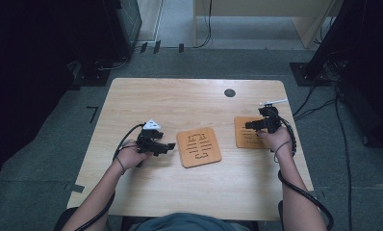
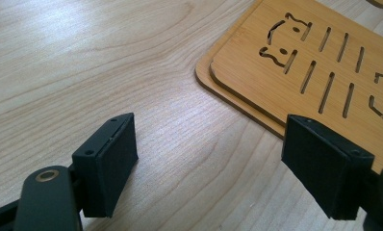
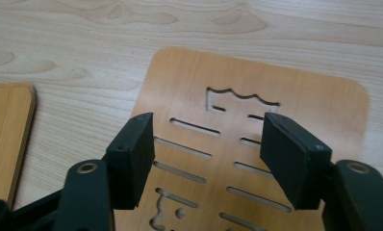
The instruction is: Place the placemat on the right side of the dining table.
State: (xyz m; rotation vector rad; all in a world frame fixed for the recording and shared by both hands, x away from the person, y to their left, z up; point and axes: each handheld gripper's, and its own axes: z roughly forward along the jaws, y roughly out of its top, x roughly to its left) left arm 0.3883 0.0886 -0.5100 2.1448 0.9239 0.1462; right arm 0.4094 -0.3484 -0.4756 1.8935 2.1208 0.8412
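Note:
Two thin wooden boards with slot and animal cut-outs lie stacked near the table's middle (image 1: 198,147); the left gripper view shows their near corner (image 2: 300,57). A third such board (image 1: 244,138) lies flat to the right. My left gripper (image 1: 169,146) rests low just left of the stack, open, with bare table between its jaws (image 2: 210,122). My right gripper (image 1: 249,126) hovers over the single board (image 3: 257,82), open (image 3: 209,120), nothing gripped. The stack's edge (image 3: 6,125) shows at the left of the right gripper view.
The light wooden table (image 1: 189,101) has a round dark grommet (image 1: 230,93) at the back right. Cables trail from both grippers past the forearms. Grey carpet and dark equipment stands surround the table.

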